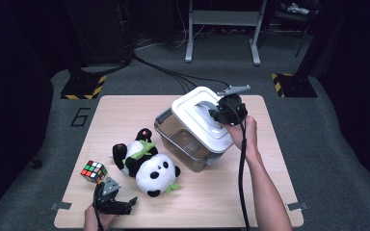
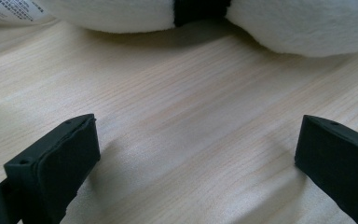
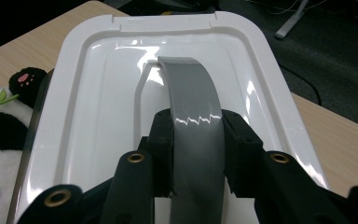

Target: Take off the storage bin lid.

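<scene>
In the high view the box [image 1: 192, 139], clear-walled with a white lid [image 1: 200, 118], sits tilted on the surface [image 1: 250, 192], its lid side raised. The right gripper [image 1: 220, 113] is at the lid's grey handle [image 1: 203, 103]. The panda [image 1: 147, 163] lies just left of the box, the cube [image 1: 94, 171] farther left, and the left gripper [image 1: 125, 206] rests near the panda's head. The box looks stiff, hollow and light, its plastic glossy and likely slippery; the arched handle is the sensible place to take hold. In the left gripper view the fingers [image 2: 56, 163] stand wide apart over bare wood, holding nothing, with the panda's white plush [image 2: 303, 25] just beyond. In the right gripper view the fingers [image 3: 163, 140] are closed against both edges of the handle [image 3: 193, 107], gripping it above the lid [image 3: 98, 93].
</scene>
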Tool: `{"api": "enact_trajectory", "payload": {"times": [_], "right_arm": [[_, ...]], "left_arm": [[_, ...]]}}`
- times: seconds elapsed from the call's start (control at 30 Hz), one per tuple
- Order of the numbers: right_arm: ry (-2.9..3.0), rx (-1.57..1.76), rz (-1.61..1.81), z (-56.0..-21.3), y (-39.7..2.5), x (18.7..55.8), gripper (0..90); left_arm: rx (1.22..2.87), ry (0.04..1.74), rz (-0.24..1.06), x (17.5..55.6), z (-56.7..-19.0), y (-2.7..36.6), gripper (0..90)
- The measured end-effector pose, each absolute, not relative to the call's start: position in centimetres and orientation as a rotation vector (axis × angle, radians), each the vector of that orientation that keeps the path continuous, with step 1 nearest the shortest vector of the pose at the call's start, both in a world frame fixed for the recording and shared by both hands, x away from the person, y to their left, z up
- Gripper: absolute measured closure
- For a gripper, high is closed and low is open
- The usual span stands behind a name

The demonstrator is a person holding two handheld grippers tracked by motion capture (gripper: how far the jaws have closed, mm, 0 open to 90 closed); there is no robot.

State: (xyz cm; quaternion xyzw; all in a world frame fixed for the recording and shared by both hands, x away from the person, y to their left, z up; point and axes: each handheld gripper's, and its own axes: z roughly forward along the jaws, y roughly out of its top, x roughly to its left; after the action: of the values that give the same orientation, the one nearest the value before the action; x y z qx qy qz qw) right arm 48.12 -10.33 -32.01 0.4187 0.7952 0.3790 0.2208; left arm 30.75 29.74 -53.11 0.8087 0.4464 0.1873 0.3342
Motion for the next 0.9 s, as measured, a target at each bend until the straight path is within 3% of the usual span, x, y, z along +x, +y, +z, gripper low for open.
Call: {"api": "enact_trajectory", "payload": {"times": [0.9], "right_arm": [[2.090, 1.250, 1.017, -31.7, -15.8, 48.3, 67.1]], "left_arm": [[2.106, 1.166, 0.497, 30.8, -53.1, 29.7, 0.0]]}}
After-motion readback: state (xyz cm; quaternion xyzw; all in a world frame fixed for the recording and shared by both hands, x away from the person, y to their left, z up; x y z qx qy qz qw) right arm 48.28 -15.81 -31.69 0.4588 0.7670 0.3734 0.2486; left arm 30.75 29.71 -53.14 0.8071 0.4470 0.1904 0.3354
